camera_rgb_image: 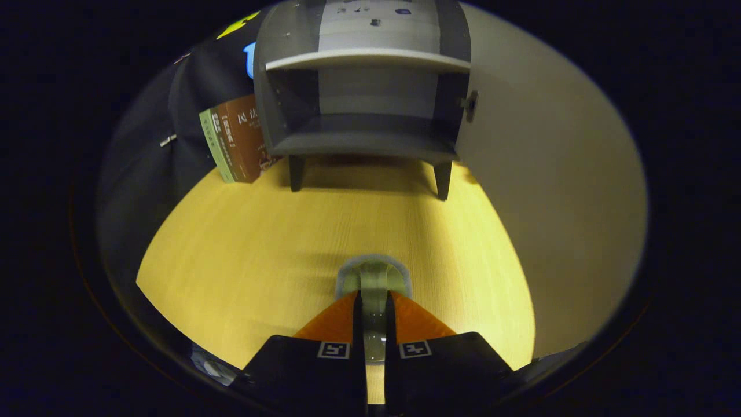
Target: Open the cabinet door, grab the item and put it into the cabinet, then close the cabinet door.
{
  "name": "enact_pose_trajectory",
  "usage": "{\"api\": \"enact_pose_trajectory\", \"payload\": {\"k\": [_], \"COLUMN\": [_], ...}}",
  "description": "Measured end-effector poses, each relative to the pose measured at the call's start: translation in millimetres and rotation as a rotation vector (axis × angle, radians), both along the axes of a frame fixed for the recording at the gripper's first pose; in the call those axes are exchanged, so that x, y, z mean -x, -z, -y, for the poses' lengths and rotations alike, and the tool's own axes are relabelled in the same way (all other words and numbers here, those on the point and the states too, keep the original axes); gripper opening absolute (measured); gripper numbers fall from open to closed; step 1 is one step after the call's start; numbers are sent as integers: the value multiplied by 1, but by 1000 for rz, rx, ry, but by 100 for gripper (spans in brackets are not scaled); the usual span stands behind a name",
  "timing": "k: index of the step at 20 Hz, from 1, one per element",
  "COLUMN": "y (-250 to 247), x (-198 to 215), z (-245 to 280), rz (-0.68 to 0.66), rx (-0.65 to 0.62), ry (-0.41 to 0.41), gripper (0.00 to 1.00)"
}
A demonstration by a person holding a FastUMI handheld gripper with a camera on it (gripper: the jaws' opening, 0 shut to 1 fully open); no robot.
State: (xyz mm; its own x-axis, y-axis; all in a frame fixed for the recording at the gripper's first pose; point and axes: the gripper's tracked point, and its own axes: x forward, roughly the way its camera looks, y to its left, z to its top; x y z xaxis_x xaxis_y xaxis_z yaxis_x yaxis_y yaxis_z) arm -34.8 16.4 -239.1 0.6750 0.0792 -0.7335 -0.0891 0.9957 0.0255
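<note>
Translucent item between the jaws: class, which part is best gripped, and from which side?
Grip the translucent item by its two flat sides, across its thin width, coming from the side facing away from the cabinet. It seems to stand edge-on to the gripper, whose jaws press on both sides.

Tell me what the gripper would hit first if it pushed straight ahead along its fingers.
The gripper is shut on a clear item, so that leads. Beyond it lies bare tabletop, then the open cabinet. It would likely meet the cabinet's lower shelf edge or legs first, though height is hard to judge.
</note>
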Motion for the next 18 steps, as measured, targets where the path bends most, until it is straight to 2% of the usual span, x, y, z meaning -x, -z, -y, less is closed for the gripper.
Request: {"api": "enact_pose_trajectory", "payload": {"k": [9, 18], "y": [-165, -269], "x": [-58, -172], "z": [-12, -23], "rz": [125, 289], "rx": [-100, -77], "ry": [36, 17], "gripper": [16, 16]}}
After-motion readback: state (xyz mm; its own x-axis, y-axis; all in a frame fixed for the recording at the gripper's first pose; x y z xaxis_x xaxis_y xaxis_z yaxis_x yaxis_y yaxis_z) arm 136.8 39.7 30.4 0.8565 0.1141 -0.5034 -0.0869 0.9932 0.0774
